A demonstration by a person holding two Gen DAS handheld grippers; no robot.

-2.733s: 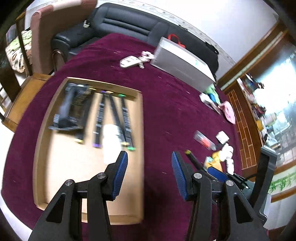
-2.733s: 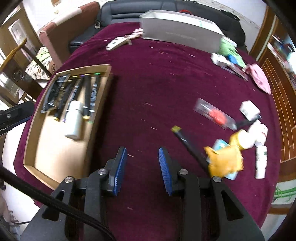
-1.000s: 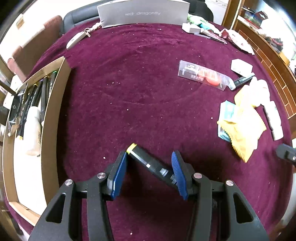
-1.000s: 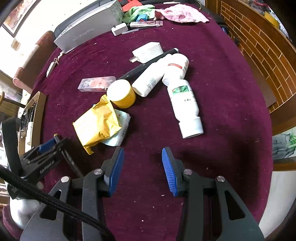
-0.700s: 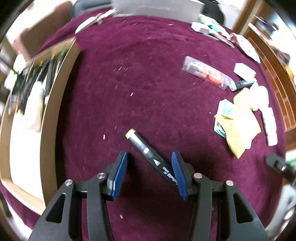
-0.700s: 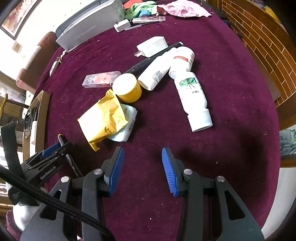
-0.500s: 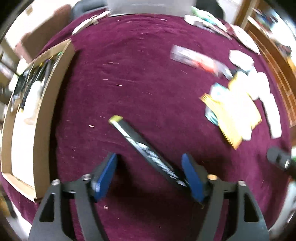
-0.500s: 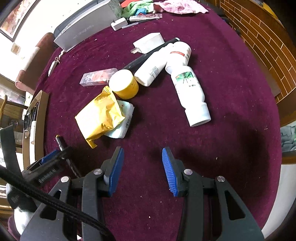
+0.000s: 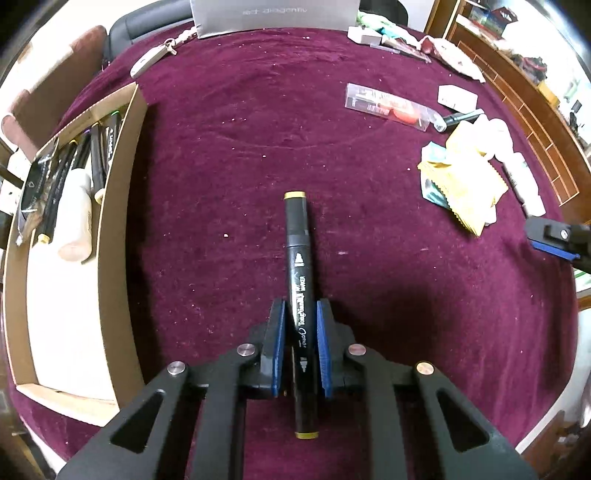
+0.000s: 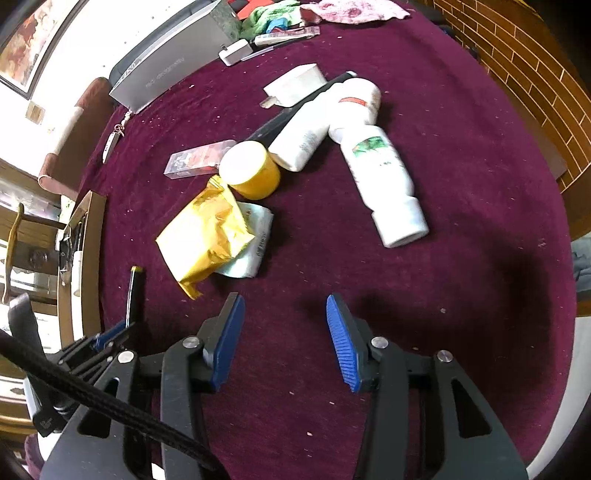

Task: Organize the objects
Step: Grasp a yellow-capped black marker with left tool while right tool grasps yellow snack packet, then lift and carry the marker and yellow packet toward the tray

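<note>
My left gripper point(image 9: 299, 314) is shut on a black marker point(image 9: 299, 258) with yellow ends, its blue pads pressing the barrel just above the maroon cloth. The marker points straight ahead. Left of it lies a shallow cardboard tray point(image 9: 122, 177) holding several markers and a white bottle point(image 9: 75, 218). In the right wrist view the marker point(image 10: 133, 291) and left gripper point(image 10: 110, 336) show at the lower left. My right gripper point(image 10: 284, 306) hangs over bare cloth, its jaws opening with nothing between them. Ahead of it lie a yellow packet point(image 10: 203, 232), a yellow jar point(image 10: 251, 170) and two white bottles point(image 10: 384, 177).
A grey box point(image 9: 273, 14) stands at the table's far edge beside a key fob point(image 9: 147, 62). A clear packet point(image 9: 388, 105), a white charger point(image 9: 456, 98) and cloths lie at the far right. A sofa and a chair are behind the table.
The left jaws opened wide, then closed on the marker, which turned from a slant to straight between the pads. The right jaws have widened slightly.
</note>
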